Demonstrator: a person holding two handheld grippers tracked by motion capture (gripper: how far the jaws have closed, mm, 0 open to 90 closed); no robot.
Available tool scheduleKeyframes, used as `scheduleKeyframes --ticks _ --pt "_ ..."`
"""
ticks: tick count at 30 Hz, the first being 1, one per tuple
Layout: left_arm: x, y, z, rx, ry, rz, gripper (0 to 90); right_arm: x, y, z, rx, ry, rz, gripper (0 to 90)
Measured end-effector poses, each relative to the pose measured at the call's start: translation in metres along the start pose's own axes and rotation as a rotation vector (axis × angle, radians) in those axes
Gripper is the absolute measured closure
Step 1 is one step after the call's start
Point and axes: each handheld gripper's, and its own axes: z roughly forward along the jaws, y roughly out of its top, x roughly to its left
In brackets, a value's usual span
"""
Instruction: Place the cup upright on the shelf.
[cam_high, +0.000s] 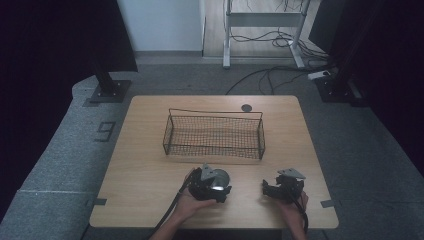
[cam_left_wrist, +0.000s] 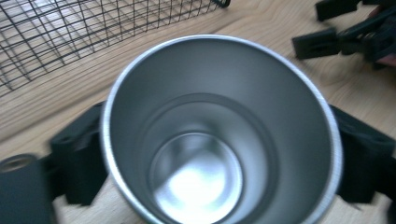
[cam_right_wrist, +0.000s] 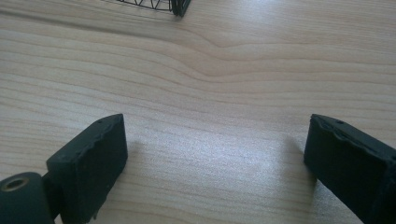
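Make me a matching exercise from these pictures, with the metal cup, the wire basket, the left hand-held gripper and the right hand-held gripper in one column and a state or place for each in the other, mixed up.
Things:
1. metal cup
2. wire basket
3. left hand-held gripper
4. right hand-held gripper

States or places:
A. jaws apart over bare wood, nothing between them
B. black mesh, nothing in it, at the middle of the table
C. shiny, seen from above, between two black jaws
D. jaws closed on the sides of a shiny vessel

Pairs: 1-C, 2-B, 3-D, 4-A
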Motion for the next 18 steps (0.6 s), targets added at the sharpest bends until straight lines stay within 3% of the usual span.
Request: scheduleKeyframes --ticks 6,18 --pt "0.002 -0.002 -0.004 -0.006 0.007 0.021 14.8 0.000 0.000 0.000 0.000 0.000 0.000 6.0" --pt "0.011 0.004 -0.028 -0.070 -0.017 -0.003 14.9 0.000 0.000 0.000 0.000 0.000 0.000 5.9"
